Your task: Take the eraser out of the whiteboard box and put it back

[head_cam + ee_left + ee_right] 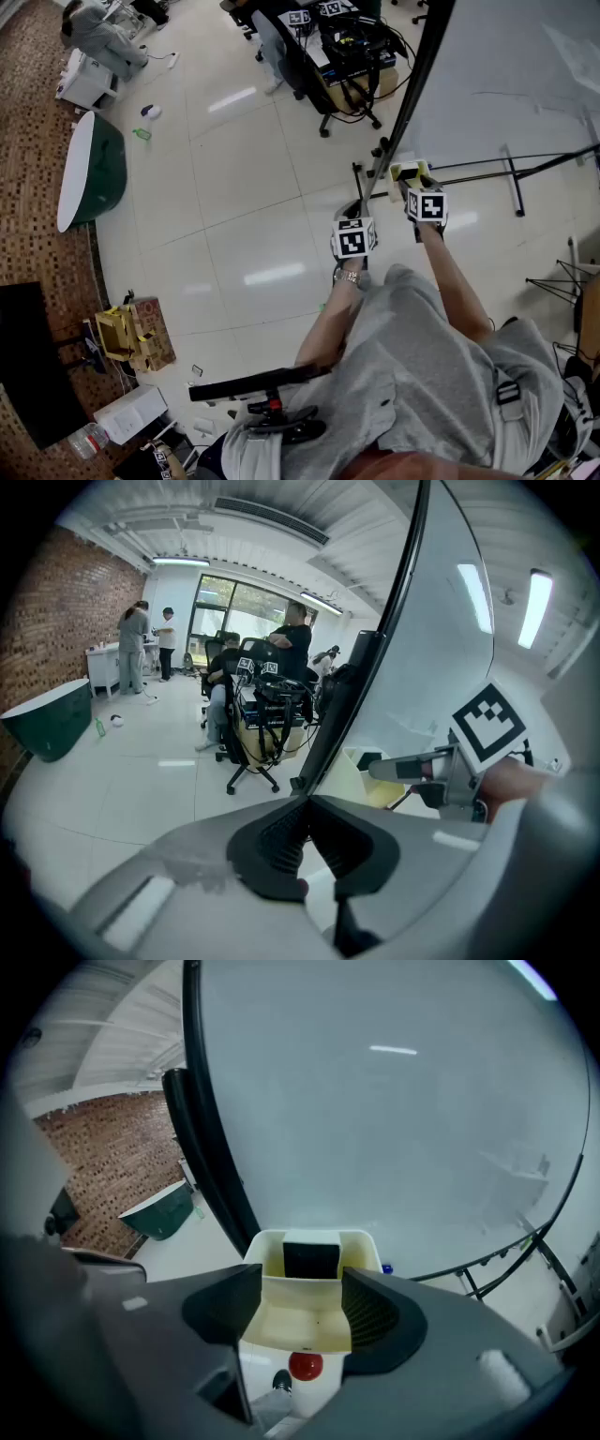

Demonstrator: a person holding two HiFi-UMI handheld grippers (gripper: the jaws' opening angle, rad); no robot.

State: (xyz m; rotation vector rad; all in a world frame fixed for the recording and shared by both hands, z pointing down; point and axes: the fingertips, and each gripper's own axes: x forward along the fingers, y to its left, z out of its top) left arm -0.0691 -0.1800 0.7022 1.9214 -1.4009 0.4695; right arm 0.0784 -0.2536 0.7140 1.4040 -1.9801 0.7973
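Observation:
A cream whiteboard box [267,1246] hangs at the lower left of the whiteboard [394,1129]. A black eraser [311,1260] stands upright at its back. My right gripper [302,1283] is open, one jaw on each side of the box's front, with nothing gripped. In the head view the right gripper [412,183] reaches the box [409,170] by the whiteboard's dark frame. My left gripper [354,211] hangs lower and to the left, away from the box. In its own view the left gripper [307,803] is shut and empty, and the box [361,775] lies ahead to the right.
A red round thing [305,1365] shows under the box, and a small blue thing [387,1268] beside it. The whiteboard stand's legs [511,178] spread over the floor. Office chairs and a cabled desk [347,56] stand beyond. At left are a green tub [94,169] and a cardboard box [136,333].

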